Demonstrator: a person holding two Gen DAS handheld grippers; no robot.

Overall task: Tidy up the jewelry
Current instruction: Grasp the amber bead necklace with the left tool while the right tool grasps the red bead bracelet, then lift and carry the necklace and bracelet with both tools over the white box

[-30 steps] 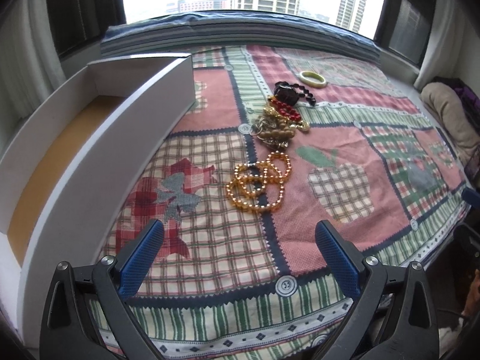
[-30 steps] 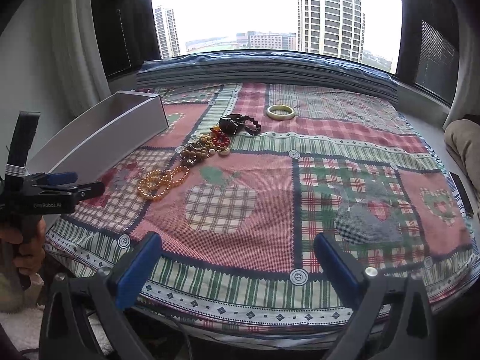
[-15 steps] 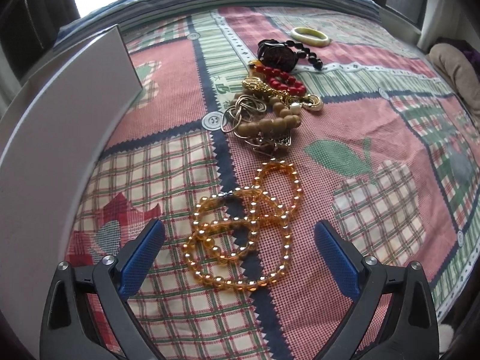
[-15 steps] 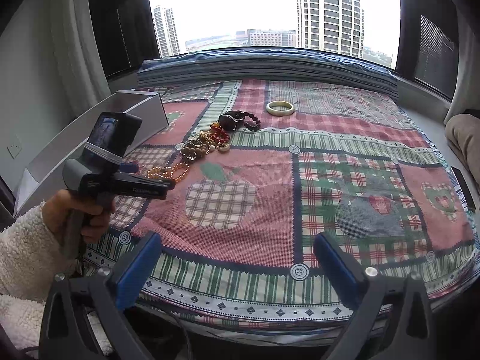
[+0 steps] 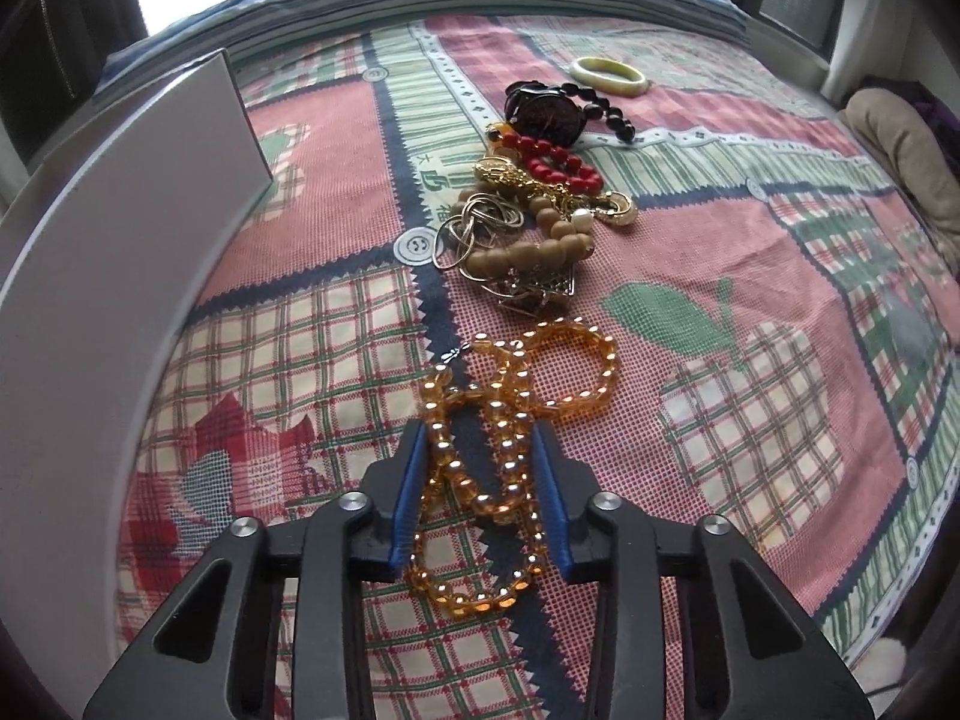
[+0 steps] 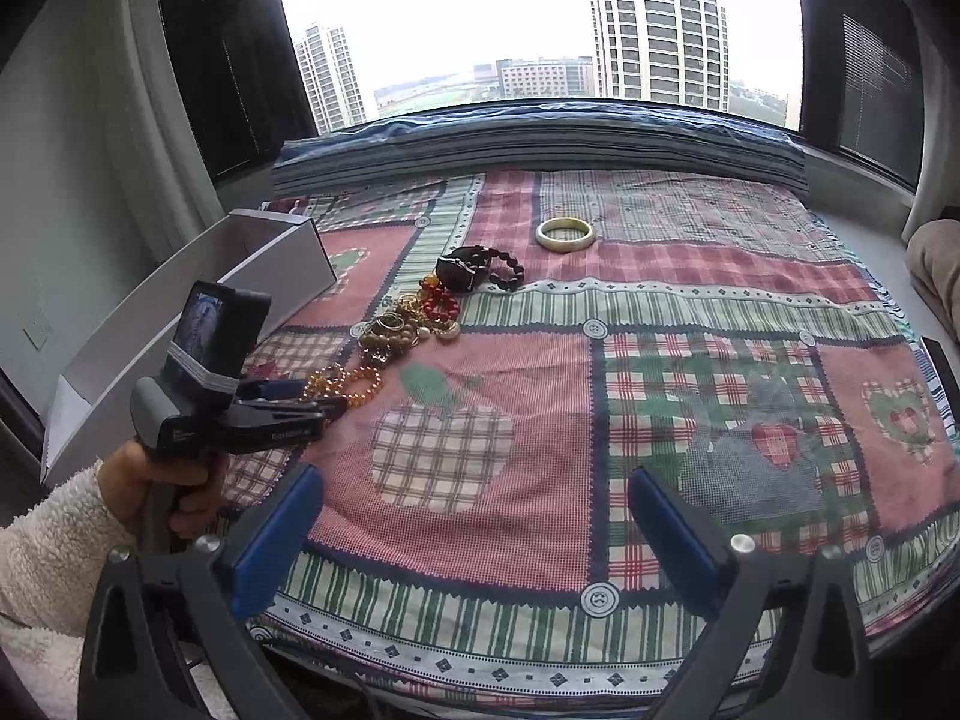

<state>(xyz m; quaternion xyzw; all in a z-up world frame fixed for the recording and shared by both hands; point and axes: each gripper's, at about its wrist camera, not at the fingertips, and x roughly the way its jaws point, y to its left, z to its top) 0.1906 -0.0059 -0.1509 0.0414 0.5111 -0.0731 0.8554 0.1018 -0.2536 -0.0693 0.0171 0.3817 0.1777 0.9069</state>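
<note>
An amber bead necklace (image 5: pixel 510 420) lies coiled on the patchwork cloth. My left gripper (image 5: pixel 480 444) has closed around its near loops, its blue pads pressing the beads from both sides. It also shows in the right wrist view (image 6: pixel 324 399), with the necklace (image 6: pixel 351 381) at its tip. Beyond lies a pile of tan beads (image 5: pixel 528 249), red beads (image 5: pixel 555 165), gold pieces and a dark watch (image 5: pixel 546 111). A pale green bangle (image 5: pixel 609 75) lies farthest back. My right gripper (image 6: pixel 474 516) is open and empty above the cloth's near edge.
A long white open box (image 5: pixel 120 228) stands along the left side, also in the right wrist view (image 6: pixel 198 312). A folded blue blanket (image 6: pixel 540 144) runs along the window. A beige cushion (image 5: pixel 900 144) lies at the right edge.
My left gripper has moved forward and down onto the amber necklace and its jaws have closed on the beads. The right gripper has stayed open and almost still.
</note>
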